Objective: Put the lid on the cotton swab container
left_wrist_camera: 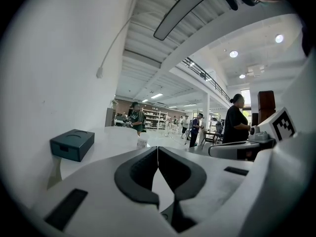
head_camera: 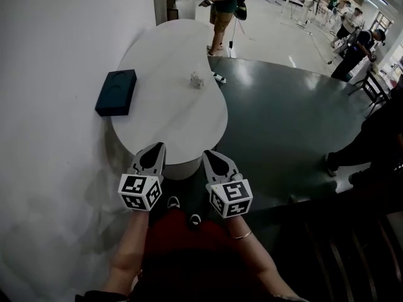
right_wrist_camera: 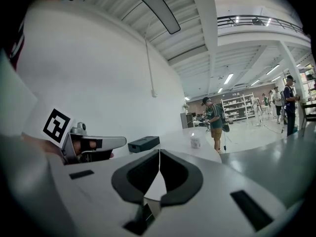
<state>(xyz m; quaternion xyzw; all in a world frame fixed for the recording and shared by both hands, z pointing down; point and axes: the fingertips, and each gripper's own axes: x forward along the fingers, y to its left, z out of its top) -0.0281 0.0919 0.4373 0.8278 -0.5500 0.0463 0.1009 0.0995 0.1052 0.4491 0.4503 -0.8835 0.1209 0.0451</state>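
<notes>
Here, at the near edge of the white counter (head_camera: 165, 121), we hold the left gripper (head_camera: 157, 147) and the right gripper (head_camera: 211, 155) side by side, both pointing across the counter. In the left gripper view its dark fingers (left_wrist_camera: 136, 172) are pressed together tip to tip, with nothing between them. The right gripper view shows the same: its fingers (right_wrist_camera: 132, 177) are closed on each other and carry nothing.

The cotton swab container (head_camera: 198, 79), small and pale, stands upright on the far part of the counter, well apart from both grippers. A small object (head_camera: 218, 78) lies just beside it, at the counter's edge above the dark floor (head_camera: 283, 118); we cannot tell what it is.

A dark box (head_camera: 116, 92) lies flat at the counter's left edge, against the white wall (head_camera: 56, 74). It sits well apart from the container.

Beyond the counter's far end stands a person in a green shirt (head_camera: 221, 8), with more people farther off in the hall.
</notes>
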